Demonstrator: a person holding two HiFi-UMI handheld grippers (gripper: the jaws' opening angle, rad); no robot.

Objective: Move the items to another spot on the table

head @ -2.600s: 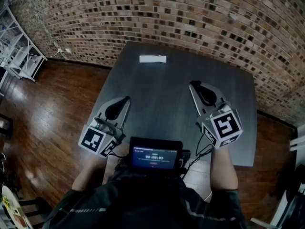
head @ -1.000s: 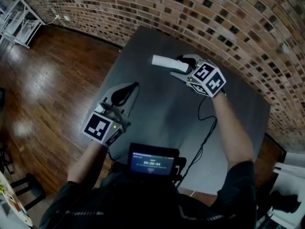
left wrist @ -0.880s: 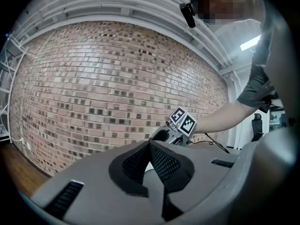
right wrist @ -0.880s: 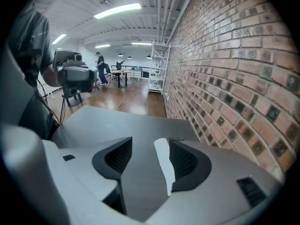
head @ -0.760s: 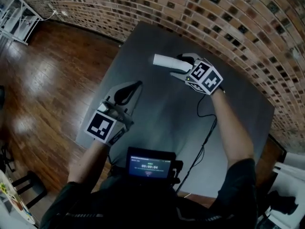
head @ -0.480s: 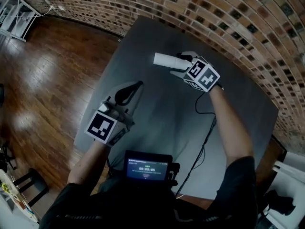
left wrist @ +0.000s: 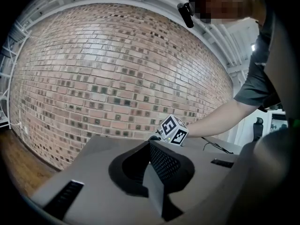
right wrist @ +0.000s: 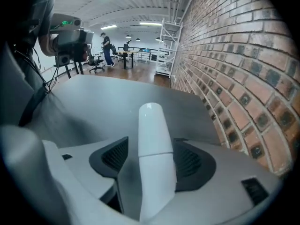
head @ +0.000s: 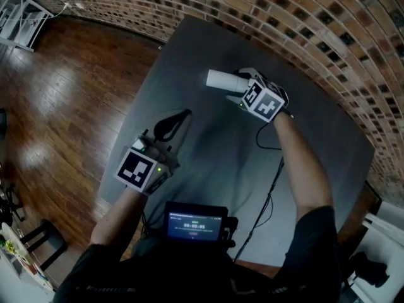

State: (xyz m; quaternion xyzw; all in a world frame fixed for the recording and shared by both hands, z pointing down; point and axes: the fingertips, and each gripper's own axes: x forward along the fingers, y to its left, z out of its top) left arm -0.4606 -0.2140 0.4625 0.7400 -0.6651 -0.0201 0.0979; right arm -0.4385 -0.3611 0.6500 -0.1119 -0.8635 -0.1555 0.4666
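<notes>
A white cylindrical tube [head: 219, 78] lies on the dark grey table [head: 208, 156] near its far edge. My right gripper [head: 238, 84] reaches across to it. In the right gripper view the tube [right wrist: 152, 130] runs lengthwise between the two black pads. The jaws are opening, with a gap showing beside the left pad [right wrist: 115, 156]. My left gripper [head: 178, 116] hovers over the near left part of the table, shut with nothing in it. It is well apart from the tube. From the left gripper view [left wrist: 152, 146] the right gripper's marker cube [left wrist: 171, 130] shows ahead.
A brick wall [head: 328, 24] runs close behind the table's far edge. Wooden floor [head: 57, 93] lies to the left. A small screen [head: 196, 219] hangs at the person's chest, and a cable [head: 273, 175] trails from the right gripper across the table.
My right gripper has travelled from the near right side to the tube at the far edge and now straddles it. The left gripper has barely moved.
</notes>
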